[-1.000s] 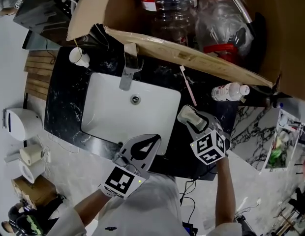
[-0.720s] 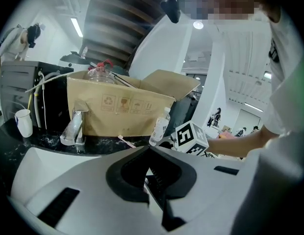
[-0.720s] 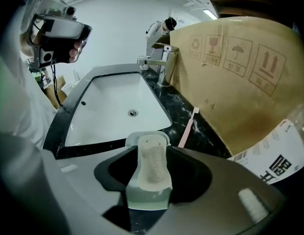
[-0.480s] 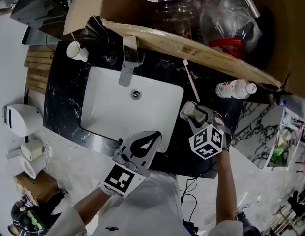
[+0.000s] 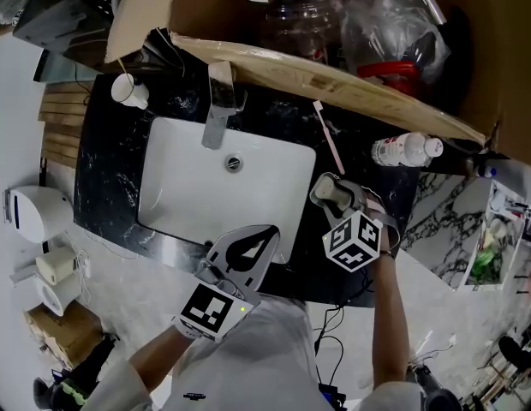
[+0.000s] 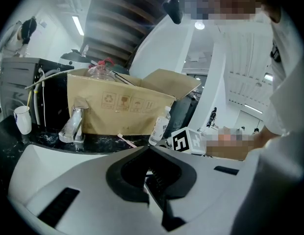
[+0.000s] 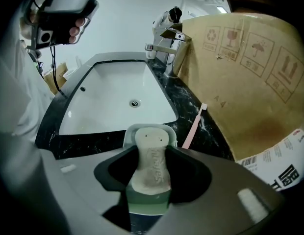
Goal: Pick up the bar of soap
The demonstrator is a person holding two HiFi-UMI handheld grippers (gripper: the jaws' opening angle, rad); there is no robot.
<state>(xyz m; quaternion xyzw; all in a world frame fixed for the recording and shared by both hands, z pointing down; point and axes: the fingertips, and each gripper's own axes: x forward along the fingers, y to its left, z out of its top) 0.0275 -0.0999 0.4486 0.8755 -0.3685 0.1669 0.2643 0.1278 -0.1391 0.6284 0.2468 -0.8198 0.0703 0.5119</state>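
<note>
On the black stone counter (image 5: 111, 171), 3 o'clock of the white sink (image 5: 210, 191), your right claw (image 5: 337, 200) squeezes the pale soap (image 7: 151, 161); your left claw (image 6: 153, 180) is closed.

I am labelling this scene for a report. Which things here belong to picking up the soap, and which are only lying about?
For the job:
soap; soap dish under it; right gripper, closed on the soap.

Lying about:
toothbrush; water bottle; cup; tap; cardboard box; left gripper, closed and empty.
</note>
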